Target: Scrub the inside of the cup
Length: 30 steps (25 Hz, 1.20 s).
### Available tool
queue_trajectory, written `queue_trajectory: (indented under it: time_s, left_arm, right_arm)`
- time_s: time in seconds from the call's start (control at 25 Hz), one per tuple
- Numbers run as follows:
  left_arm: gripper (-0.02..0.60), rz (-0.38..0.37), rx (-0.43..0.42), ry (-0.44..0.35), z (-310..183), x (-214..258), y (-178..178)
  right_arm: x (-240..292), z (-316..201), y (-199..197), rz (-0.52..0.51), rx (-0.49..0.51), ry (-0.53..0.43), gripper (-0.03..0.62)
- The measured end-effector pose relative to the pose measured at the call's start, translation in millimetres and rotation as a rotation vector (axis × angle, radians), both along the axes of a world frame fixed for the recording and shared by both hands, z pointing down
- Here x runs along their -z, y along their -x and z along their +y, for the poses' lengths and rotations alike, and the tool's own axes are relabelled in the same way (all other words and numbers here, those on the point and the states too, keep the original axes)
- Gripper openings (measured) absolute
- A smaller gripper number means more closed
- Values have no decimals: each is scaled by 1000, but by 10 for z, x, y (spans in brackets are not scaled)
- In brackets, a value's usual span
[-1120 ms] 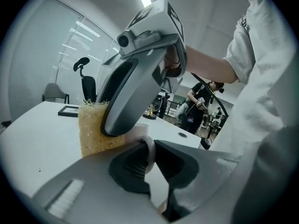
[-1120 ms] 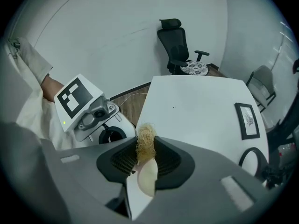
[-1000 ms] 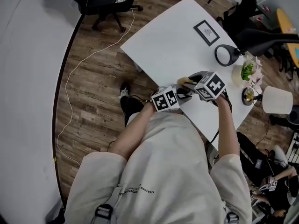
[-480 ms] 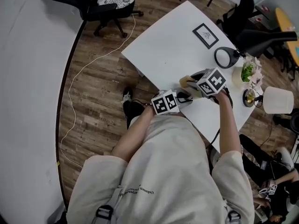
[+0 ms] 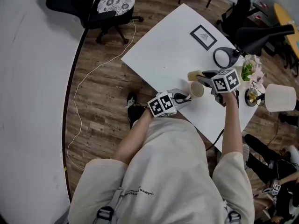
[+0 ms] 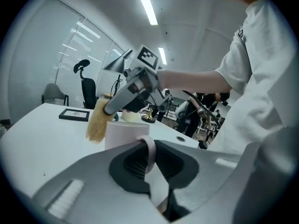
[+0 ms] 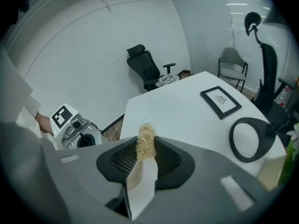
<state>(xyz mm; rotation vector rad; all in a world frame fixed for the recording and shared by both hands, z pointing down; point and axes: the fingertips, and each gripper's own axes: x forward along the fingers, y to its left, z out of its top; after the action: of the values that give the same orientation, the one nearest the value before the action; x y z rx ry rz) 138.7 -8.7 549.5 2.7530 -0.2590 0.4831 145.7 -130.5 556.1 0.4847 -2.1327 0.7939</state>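
Note:
A white cup (image 5: 196,88) stands near the front edge of the white table (image 5: 168,45). My left gripper (image 5: 185,97) is shut on the cup's handle (image 6: 150,149), which shows pinched between its jaws in the left gripper view, with the cup's body (image 6: 125,132) just beyond. My right gripper (image 5: 202,77) is shut on a tan loofah scrubber (image 5: 193,74). The scrubber (image 6: 97,121) hangs outside the cup, beside its far rim. In the right gripper view, the scrubber (image 7: 145,143) sticks up between the jaws, and the cup is hidden.
A framed picture (image 5: 203,35) lies at the table's far side. A black ring lamp (image 5: 224,56), a flower pot (image 5: 250,71) and a white lampshade (image 5: 279,98) crowd the right edge. An office chair (image 5: 111,1) and a floor cable (image 5: 77,92) are on the left.
My right gripper has moved right and away from over the cup, taking the scrubber out beside it. The cup's open top now shows. The left gripper keeps its hold.

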Motion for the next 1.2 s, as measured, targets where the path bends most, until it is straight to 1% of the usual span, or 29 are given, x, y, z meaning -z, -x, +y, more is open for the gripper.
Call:
queue_trajectory:
  time_s: [0.16,0.32,0.4,0.56,0.76,0.84,0.96,1.04,1.12,1.2]
  left_arm:
    - [31,21,41,23,-107,15,70]
    - [31,32,98,3,-277,123,187]
    - [29,41,133,-14,-379,202,262]
    - [29,59,199,-44,-590,332,350]
    - [25,67,239,-84,-775,448,349]
    - [25,83,253,-100,-822,526,344]
    - [23,154,280,-102,-896,690,348]
    - [22,196,287,-103,-933,783,342]
    - [22,220,279,-111,-939,868,321]
    - [20,240,270,-123,-939,953,301]
  right_arm:
    - [4,-80,-180,-64,-116,-19,123]
    - [-107,-53,-263,-108,-196,-25,123]
    - [-156,-15,-240,-147,-229,-19,123]
    - [-208,42,-162,-258,-297,20,123]
    - [-261,84,-37,-377,-359,67,123]
    - [-242,54,7,-455,-424,87,123]
    - [-153,-33,60,-629,-551,135,123]
    - [-121,-113,70,-717,-628,148,121]
    - [-105,-180,94,-777,-678,157,121]
    - [-88,-202,171,-851,-700,198,121]
